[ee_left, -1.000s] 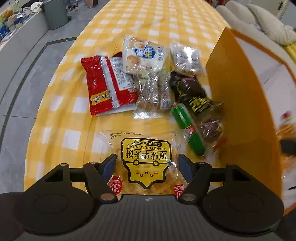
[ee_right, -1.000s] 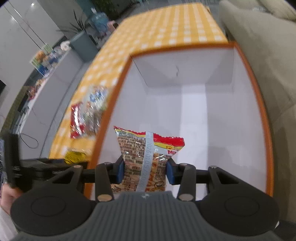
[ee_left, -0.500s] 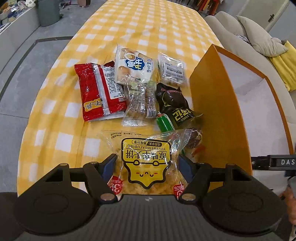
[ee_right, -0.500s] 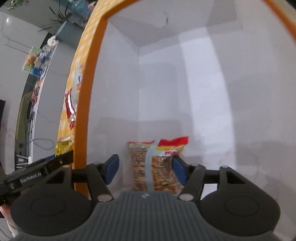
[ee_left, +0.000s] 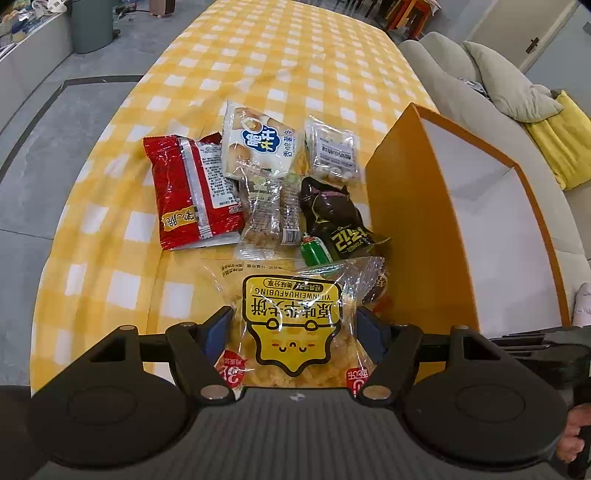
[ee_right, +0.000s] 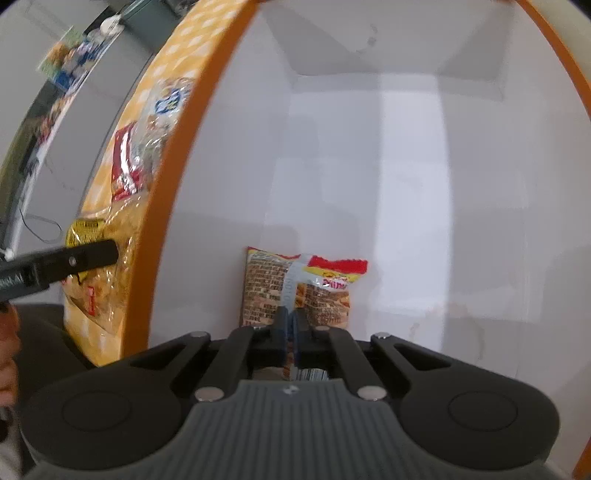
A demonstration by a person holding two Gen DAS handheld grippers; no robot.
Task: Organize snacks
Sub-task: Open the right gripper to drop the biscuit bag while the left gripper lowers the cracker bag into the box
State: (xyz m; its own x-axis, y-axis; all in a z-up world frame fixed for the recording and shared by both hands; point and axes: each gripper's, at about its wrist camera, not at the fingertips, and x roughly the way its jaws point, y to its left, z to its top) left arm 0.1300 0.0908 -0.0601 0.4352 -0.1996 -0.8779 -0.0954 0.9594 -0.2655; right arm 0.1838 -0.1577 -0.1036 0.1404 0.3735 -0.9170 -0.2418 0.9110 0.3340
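My left gripper (ee_left: 293, 328) is shut on a clear bag of yellow-labelled crisp cakes (ee_left: 291, 317) and holds it above the checked table, left of the orange box (ee_left: 413, 229). A pile of snacks lies beyond: a red packet (ee_left: 188, 192), a white bun pack (ee_left: 256, 144), a black packet (ee_left: 338, 218) and a green tube (ee_left: 314, 253). My right gripper (ee_right: 291, 323) is inside the box with its jaws closed and empty. A brick-patterned snack bag (ee_right: 291, 284) lies on the box floor just past the fingertips.
The box has white inner walls (ee_right: 406, 166) and an orange rim (ee_right: 177, 166). A beige sofa (ee_left: 480, 96) with a pillow and yellow cloth stands to the right of the table. A grey bin (ee_left: 90, 22) stands on the floor at far left.
My right gripper let go of the brick-patterned bag inside the box, then closed its jaws empty. My left gripper lifted the crisp-cake bag and drew back from the pile.
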